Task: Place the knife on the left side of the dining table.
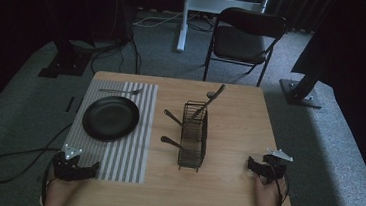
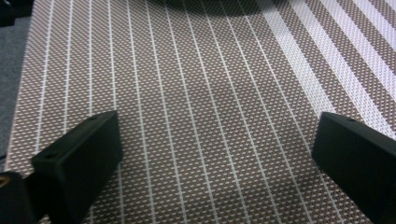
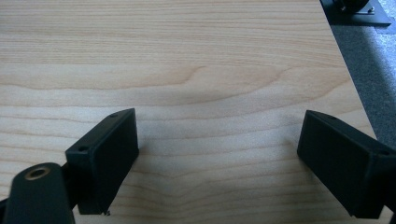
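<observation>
Two grippers, jaws wide, nothing held | left gripper [image 1: 76, 168] over striped placemat [image 1: 116, 152], left of wire caddy [image 1: 193, 134] | right gripper [image 1: 260, 167] right of caddy

Recording studio or lab, black curtains [image 1: 24, 4], grey carpet [image 1: 22, 84], folding chair [image 1: 244, 38], stand bases [image 1: 300, 93]
</observation>
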A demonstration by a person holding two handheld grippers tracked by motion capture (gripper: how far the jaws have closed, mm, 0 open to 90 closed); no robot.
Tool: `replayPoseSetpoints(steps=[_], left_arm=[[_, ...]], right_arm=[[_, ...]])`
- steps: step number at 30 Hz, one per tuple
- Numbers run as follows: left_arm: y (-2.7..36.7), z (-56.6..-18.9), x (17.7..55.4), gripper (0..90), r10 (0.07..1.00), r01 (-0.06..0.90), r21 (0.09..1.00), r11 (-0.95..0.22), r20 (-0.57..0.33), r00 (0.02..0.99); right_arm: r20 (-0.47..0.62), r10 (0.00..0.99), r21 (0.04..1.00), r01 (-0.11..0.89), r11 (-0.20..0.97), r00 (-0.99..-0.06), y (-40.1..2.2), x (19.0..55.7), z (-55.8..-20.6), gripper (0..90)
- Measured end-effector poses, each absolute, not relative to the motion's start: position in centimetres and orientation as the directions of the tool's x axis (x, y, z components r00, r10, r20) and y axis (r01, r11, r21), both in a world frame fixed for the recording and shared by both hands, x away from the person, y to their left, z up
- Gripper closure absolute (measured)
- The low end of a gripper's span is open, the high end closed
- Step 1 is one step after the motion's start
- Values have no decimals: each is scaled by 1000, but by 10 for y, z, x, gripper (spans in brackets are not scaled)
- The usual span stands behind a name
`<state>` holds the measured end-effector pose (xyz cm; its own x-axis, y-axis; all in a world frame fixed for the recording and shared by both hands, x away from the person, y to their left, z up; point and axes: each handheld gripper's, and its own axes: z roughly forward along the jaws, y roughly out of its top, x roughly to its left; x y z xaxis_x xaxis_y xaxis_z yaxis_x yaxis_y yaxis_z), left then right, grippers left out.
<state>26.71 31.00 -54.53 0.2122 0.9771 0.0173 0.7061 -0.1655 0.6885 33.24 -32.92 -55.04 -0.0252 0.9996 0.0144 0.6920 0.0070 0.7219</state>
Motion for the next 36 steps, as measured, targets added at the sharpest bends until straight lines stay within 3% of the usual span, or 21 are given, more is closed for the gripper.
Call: replayPoseSetpoints(steps=[20, 36], left_arm=[[277, -517, 254, 31, 925, 630, 743, -228, -37, 379], [243, -478, 248, 31, 868, 524, 801, -289, -12, 497]], right_arm=[[14, 1000, 722, 692, 6, -24, -329, 332, -550, 115], [14, 1000, 722, 692, 6, -23, -329, 332, -550, 115]])
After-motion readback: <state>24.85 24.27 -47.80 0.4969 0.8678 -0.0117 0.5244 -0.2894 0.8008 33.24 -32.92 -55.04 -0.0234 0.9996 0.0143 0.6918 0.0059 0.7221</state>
